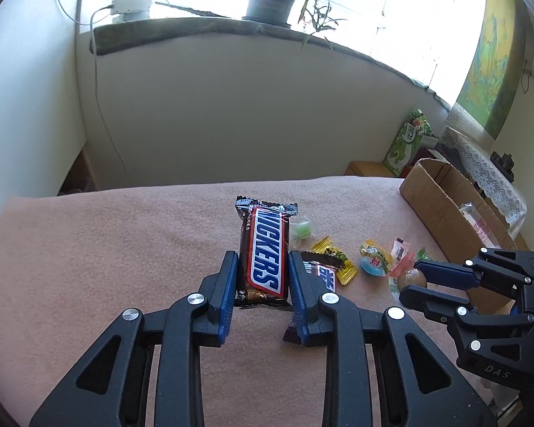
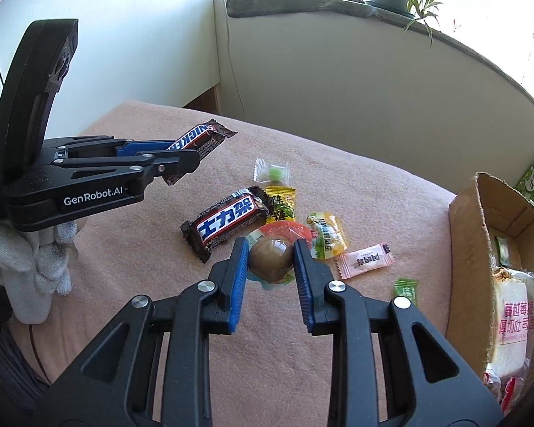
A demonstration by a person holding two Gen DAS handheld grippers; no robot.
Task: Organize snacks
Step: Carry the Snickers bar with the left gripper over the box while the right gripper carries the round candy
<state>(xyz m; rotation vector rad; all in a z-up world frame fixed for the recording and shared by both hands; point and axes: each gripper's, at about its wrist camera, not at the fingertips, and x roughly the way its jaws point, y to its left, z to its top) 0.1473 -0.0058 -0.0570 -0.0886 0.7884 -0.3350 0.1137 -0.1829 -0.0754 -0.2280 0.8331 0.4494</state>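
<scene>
Snickers bar (image 1: 263, 252) lengthwise along left claw (image 1: 263, 267)

Brown Snickers bar (image 1: 263, 252) with red-edged blue band and white letters. At 3 o'clock of it, yellow candy (image 1: 334, 259) with dark print. Pale salmon-pink blanket (image 1: 124, 249) underneath. Glossy olive-brown egg (image 2: 270, 259) in clear wrap with orange-red edge. Plain tan cardboard box (image 2: 470, 249). Black grippers, blue ribbed pads (image 2: 239, 284).

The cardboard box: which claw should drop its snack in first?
Probably the right claw. It grips the brown egg pack, and the cardboard box sits on its side. The left claw, holding the Snickers bar, is farther away.
</scene>
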